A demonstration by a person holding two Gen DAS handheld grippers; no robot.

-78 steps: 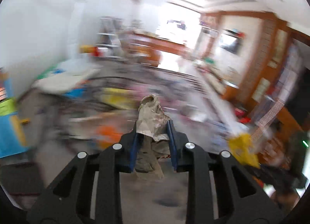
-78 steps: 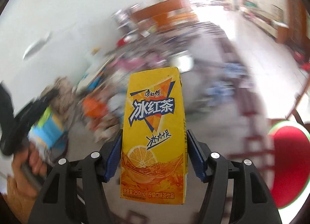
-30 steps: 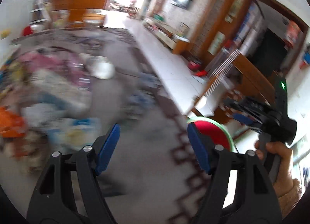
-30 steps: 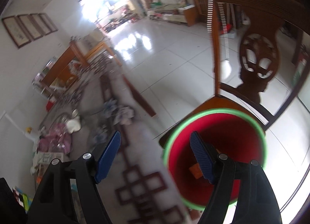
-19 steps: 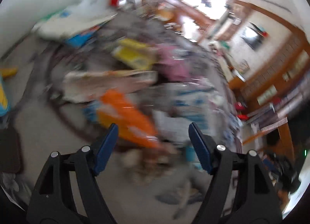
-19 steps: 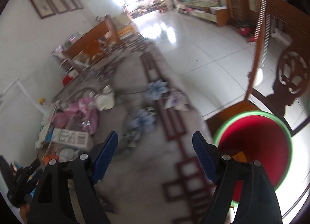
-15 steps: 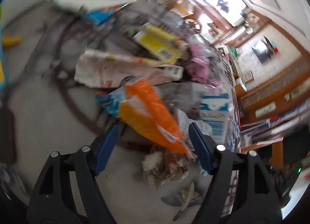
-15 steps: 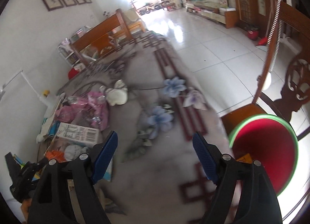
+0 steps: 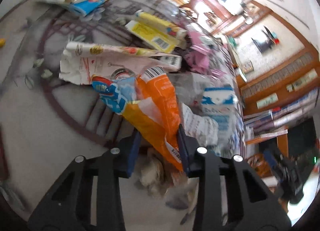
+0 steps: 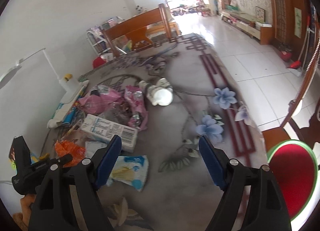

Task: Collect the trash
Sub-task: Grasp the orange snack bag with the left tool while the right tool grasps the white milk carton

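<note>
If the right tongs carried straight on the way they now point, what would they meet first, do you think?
Probably the bare patterned tablecloth. The right tongs are open and empty, aimed down at cloth between the blue-and-white wrapper and the printed blue flowers. Depth is hard to judge, so the wrapper might be grazed.

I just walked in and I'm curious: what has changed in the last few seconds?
Both loads are gone: the brown crumpled paper from the left gripper, the yellow tea carton from the right gripper. The left's jaws have just been closing on an orange wrapper; the right has swung from the red bin towards the litter, open. The litter pile stays.
</note>
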